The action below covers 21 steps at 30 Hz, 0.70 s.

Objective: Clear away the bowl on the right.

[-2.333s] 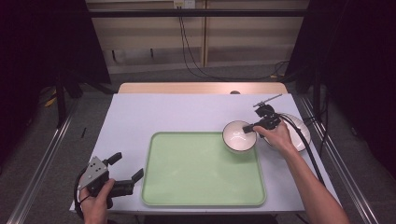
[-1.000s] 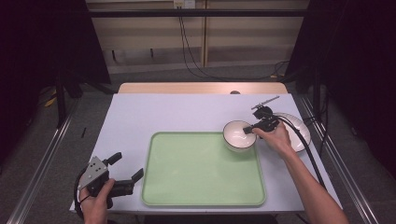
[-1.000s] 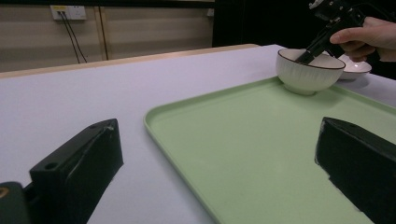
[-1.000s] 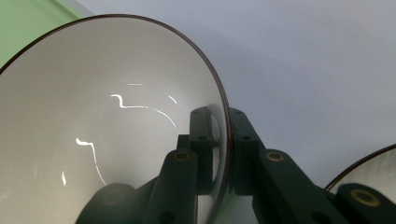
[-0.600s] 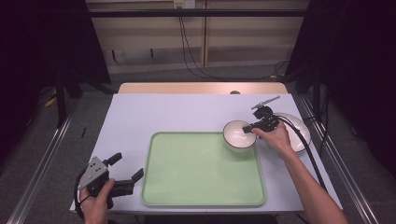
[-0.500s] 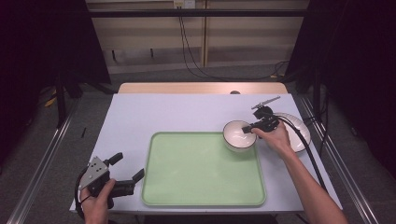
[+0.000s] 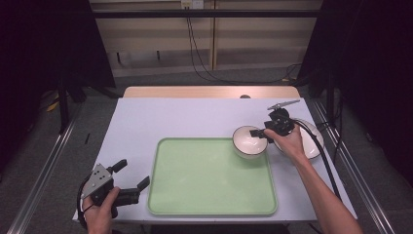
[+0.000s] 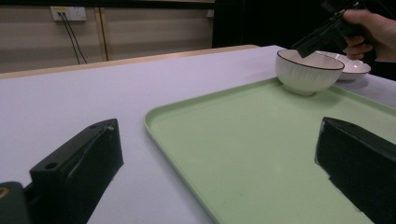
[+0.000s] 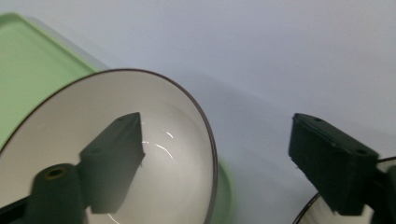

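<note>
A white bowl with a dark rim [image 7: 248, 143] [image 8: 308, 72] [image 9: 177, 154] sits on the far right corner of the green tray [image 7: 209, 180] [image 8: 243, 149] [image 9: 28, 60]. My right gripper [image 7: 263, 135] [image 9: 217, 130] is open and straddles the bowl's right rim, one jaw inside the bowl and the other outside it. My left gripper [image 7: 132, 174] [image 8: 219, 140] is open and holds nothing. It hovers low at the table's near left, pointing across the tray's near left corner.
A second white dish [image 7: 311, 141] [image 8: 355, 67] lies on the table just right of the tray, partly under my right hand. The pale table top [image 7: 195, 117] stretches bare behind and left of the tray. Metal rails run along both sides of the table.
Almost nothing: the bowl stays at the tray's far right corner with my right gripper at its rim, and my left gripper holds its place.
</note>
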Motion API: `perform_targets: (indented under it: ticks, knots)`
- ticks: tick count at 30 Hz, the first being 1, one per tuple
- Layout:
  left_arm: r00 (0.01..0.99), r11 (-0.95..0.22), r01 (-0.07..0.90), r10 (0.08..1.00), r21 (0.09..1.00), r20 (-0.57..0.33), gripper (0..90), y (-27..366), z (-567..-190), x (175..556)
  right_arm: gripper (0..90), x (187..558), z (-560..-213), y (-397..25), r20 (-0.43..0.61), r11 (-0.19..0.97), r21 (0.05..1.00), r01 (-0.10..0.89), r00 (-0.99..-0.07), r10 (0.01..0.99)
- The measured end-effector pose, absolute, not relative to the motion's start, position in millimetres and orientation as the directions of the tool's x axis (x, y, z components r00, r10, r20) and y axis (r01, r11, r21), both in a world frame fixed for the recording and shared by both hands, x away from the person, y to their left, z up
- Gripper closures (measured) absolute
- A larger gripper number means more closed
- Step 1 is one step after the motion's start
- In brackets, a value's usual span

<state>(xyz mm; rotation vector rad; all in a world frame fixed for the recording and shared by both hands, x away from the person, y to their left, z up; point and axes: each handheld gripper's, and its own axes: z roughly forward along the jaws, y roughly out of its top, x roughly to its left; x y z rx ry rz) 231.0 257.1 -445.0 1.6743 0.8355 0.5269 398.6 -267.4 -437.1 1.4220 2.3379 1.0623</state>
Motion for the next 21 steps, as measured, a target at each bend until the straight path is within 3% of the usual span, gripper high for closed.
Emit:
perform_targets:
  ticks: [1, 9, 21]
  knots:
    - [0.644, -0.111, 0.253, 0.76, 0.961, -0.082, 0.8, 256.9, -445.0, 230.8, 2.4, 399.0, -437.2, -268.6, 0.185, 0.28, 0.675, 0.683, -0.523, 0.832]
    - [0.641, -0.11, 0.252, 0.763, 0.962, -0.081, 0.9, 257.0, -444.7, 230.4, 2.5, 397.3, -433.4, -277.5, 0.27, 0.164, 0.708, 0.687, -0.478, 0.836]
    - [0.642, -0.108, 0.252, 0.762, 0.962, -0.082, 0.8, 257.2, -444.7, 230.6, 2.1, 388.5, -432.2, -278.7, 0.195, 0.135, 0.764, 0.631, -0.425, 0.884]
